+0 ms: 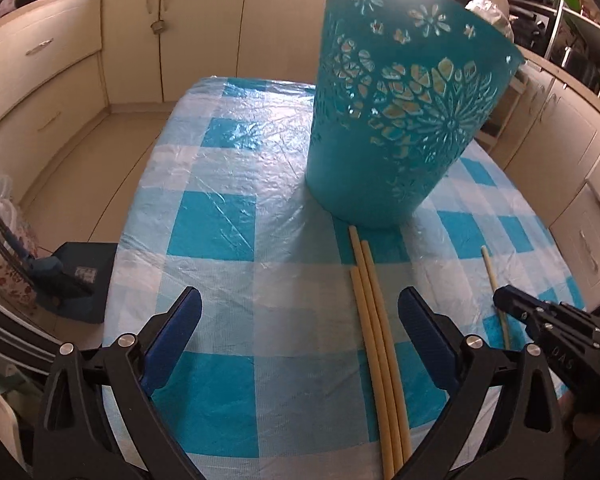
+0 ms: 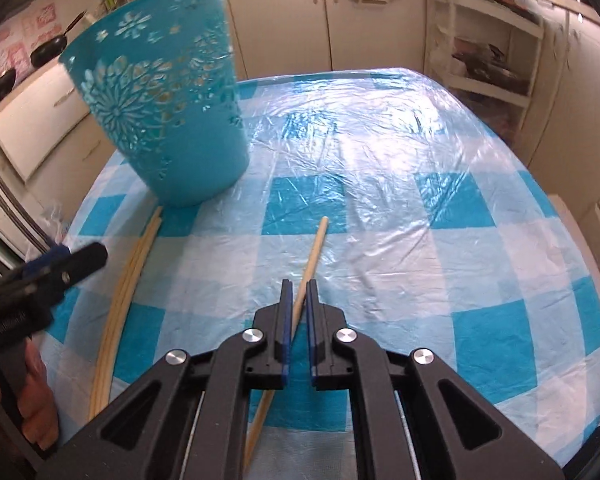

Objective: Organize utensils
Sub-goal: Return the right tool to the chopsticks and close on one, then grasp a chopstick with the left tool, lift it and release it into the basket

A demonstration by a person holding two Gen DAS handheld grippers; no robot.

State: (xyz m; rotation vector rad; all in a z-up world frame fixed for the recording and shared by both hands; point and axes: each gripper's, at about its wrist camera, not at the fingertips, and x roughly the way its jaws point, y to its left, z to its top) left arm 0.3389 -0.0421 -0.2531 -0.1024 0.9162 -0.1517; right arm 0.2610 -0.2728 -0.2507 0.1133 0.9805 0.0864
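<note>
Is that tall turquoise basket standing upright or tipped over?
Upright. The basket stands on its narrow base on the checked tablecloth, open rim at the top.

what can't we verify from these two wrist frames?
- Basket interior: both views see only its outer wall.
- Near ends of the three chopsticks: cut by the left view's bottom edge.
- Single chopstick: its middle is hidden behind the right gripper fingers.
- Left gripper: blurred in the right view.

Checked table (image 1: 228,216) — teal basket (image 1: 400,120); three chopsticks (image 1: 376,320); one apart (image 2: 314,252)
</note>
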